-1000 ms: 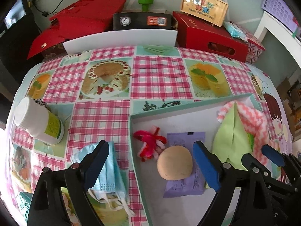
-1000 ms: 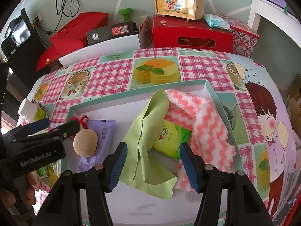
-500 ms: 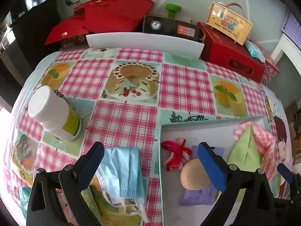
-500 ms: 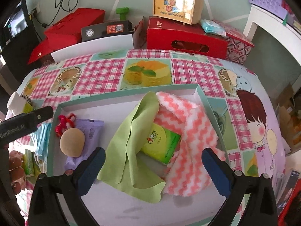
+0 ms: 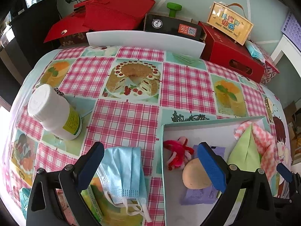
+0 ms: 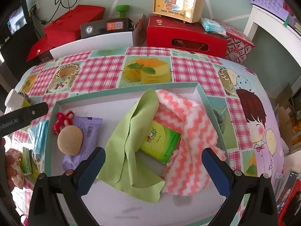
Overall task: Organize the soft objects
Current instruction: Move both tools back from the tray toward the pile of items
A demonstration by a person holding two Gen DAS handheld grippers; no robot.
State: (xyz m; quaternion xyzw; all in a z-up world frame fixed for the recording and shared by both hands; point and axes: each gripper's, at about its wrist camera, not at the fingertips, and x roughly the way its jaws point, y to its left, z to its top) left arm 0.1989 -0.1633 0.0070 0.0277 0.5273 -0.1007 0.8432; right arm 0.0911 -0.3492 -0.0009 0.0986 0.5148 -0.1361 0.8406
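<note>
Lying in one shallow teal-rimmed tray (image 6: 204, 96) are six soft things: one green cloth (image 6: 131, 146), one pink-and-white zigzag cloth (image 6: 190, 150), one green packet (image 6: 160, 143) between them, one purple packet (image 6: 84, 143), one tan sponge (image 6: 70, 140) on it, and one red yarn tuft (image 6: 61, 120). One blue face mask (image 5: 122, 171) lies outside on the surface (image 5: 122, 120), under the left gripper (image 5: 150, 167), whose jaws have just opened wide and hold nothing. The right gripper (image 6: 153, 171) is likewise just opened wide above both cloths. One white bottle (image 5: 54, 113) stands apart.
</note>
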